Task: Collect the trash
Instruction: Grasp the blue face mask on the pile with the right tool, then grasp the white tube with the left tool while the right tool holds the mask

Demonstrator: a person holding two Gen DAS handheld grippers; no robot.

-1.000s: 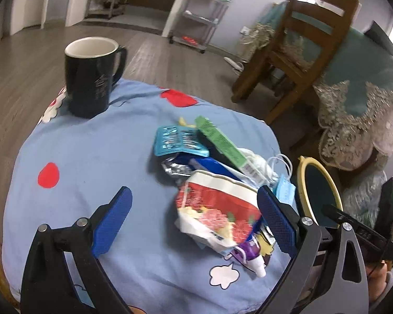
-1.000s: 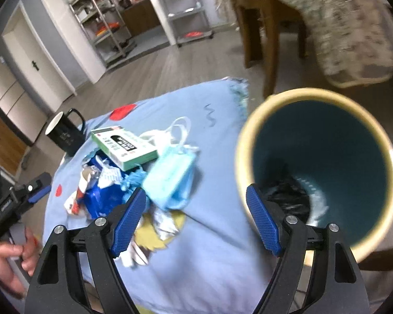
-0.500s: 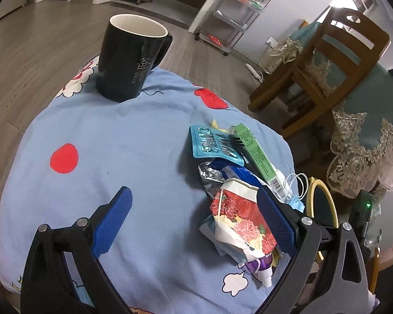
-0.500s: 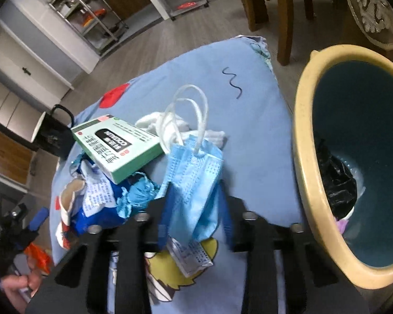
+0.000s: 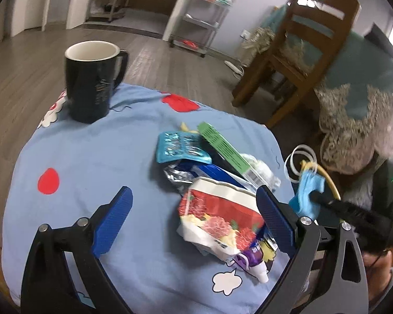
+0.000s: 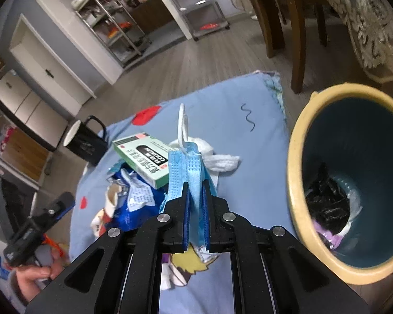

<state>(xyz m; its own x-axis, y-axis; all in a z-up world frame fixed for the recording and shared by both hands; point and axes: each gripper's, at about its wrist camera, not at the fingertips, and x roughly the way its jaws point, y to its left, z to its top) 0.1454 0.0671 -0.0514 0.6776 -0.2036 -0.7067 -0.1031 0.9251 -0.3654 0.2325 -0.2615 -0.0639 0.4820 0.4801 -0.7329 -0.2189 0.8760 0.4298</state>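
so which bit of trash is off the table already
The pleated blue face mask, pinched in the closing right tool near the yellow-rimmed bin. The green box and wrappers lie on the cloth.

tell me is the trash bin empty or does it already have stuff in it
Not empty: the bin holds a crumpled black bag and pale scraps at its bottom.

A low table draped in a blue cloth (image 5: 97, 157) with red spots and cartoon clouds carries everything here. At its far left corner a black mug (image 5: 91, 81) stands upright. Toward the right edge sits a heap of litter: a teal blister pack (image 5: 179, 147), a green box (image 5: 224, 147), a foil wrapper (image 5: 178, 178), a red floral packet (image 5: 220, 217), white tissue (image 6: 220, 158).
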